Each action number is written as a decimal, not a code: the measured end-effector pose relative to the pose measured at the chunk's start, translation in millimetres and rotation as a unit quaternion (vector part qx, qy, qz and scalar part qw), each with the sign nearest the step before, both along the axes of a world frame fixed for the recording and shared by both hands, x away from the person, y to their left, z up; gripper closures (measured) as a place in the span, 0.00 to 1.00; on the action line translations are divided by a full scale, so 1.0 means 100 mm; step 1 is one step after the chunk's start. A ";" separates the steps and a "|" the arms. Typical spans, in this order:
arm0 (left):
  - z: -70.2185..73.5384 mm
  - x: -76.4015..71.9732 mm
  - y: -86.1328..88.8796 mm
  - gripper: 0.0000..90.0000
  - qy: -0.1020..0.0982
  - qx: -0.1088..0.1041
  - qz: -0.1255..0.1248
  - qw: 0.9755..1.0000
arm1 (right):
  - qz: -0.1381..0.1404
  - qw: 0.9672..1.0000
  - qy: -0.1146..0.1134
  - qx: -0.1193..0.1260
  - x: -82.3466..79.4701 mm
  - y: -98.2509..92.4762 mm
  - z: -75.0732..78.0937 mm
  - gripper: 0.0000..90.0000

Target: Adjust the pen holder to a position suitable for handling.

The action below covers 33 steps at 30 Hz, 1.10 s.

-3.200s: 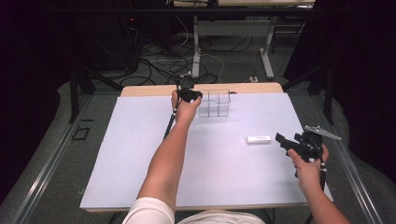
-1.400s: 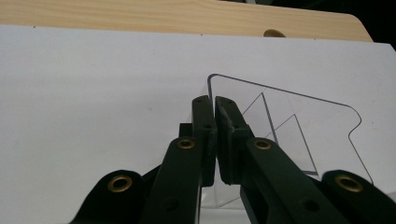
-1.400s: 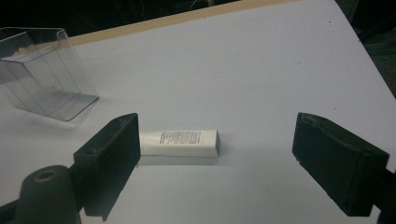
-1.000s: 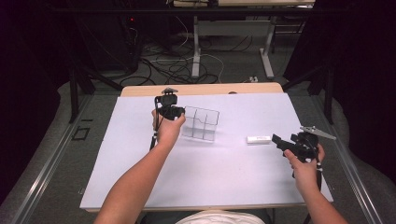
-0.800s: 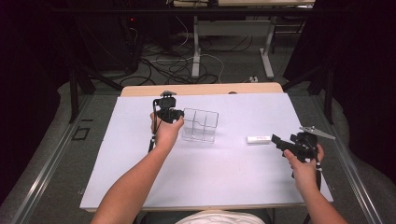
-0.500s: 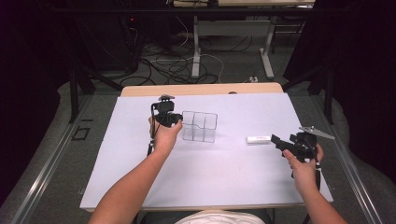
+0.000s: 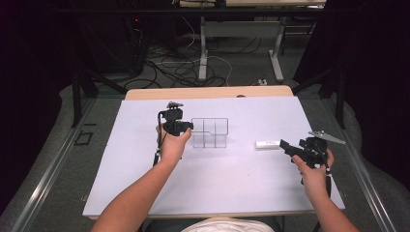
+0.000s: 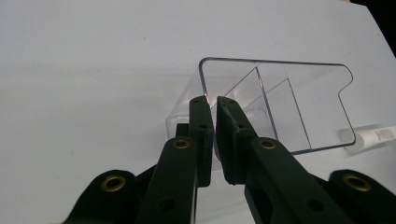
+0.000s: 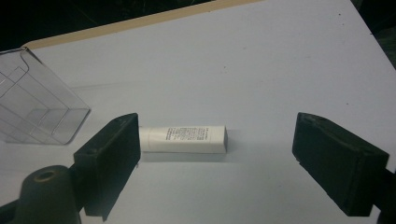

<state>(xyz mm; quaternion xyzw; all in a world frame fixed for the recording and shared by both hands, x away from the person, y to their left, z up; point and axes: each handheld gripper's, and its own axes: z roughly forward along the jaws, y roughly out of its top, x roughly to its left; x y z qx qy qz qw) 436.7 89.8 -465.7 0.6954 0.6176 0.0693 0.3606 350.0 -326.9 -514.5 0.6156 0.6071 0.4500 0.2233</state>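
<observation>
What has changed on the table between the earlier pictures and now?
The left gripper, jaws pinching the wall of the clear organizer, pulled it from the far edge toward the person. The white tube and the open right gripper stayed in place.

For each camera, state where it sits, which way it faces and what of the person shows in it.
High view: above the person's side, looking forward and down on the white table; both forearms, left gripper, right gripper.
Left gripper view: on the left gripper, facing the clear divided organizer, jaws pinching its wall.
Right gripper view: on the right gripper, jaws wide, facing the white tube.
All three share organizer and tube.
</observation>
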 end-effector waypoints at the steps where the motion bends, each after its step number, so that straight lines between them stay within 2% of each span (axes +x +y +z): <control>1: 0.00 0.00 -0.01 0.93 0.001 0.000 -0.001 1.000 | 0.001 1.000 0.000 -0.001 0.00 0.00 0.00 0.16; 6: -0.02 -0.01 -0.04 0.89 0.003 -0.006 -0.006 1.000 | -0.002 1.000 -0.003 -0.002 0.01 0.01 -0.01 0.16; 7: -0.03 -0.01 -0.04 0.89 0.005 -0.011 -0.007 1.000 | 0.000 1.000 0.006 -0.006 0.00 0.01 0.00 0.16; 8: -0.03 -0.01 -0.04 0.88 0.006 -0.011 -0.007 1.000 | 0.003 1.000 0.004 -0.003 0.00 0.01 0.00 0.16; 10: -0.03 0.00 -0.03 0.86 0.003 -0.014 -0.011 1.000 | 0.004 1.000 -0.001 -0.003 0.01 0.00 -0.01 0.16; 15: -0.03 0.00 -0.03 0.79 -0.002 -0.023 -0.020 1.000 | 0.004 1.000 0.006 -0.003 0.00 0.02 0.00 0.16; 24: 0.00 -0.05 0.09 0.63 -0.029 -0.034 -0.045 0.998 | 0.006 1.000 0.009 -0.011 0.01 0.02 -0.01 0.16; 28: 0.00 -0.07 0.19 0.57 -0.044 -0.041 -0.041 0.997 | 0.007 1.000 0.005 -0.009 0.03 0.03 -0.02 0.16; 29: 0.00 -0.08 0.21 0.55 -0.048 -0.045 -0.041 0.997 | 0.005 1.000 0.011 -0.011 0.04 0.03 -0.02 0.16; 31: -0.02 -0.09 0.26 0.53 -0.059 -0.037 -0.044 0.997 | 0.007 1.000 0.015 -0.017 0.04 0.03 -0.02 0.16; 32: -0.02 -0.10 0.28 0.51 -0.065 -0.032 -0.045 0.996 | 0.007 1.000 0.011 -0.011 0.04 0.03 -0.03 0.16; 33: -0.02 -0.12 0.31 0.50 -0.072 -0.022 -0.047 0.996 | 0.008 1.000 0.011 -0.013 0.04 0.03 -0.04 0.16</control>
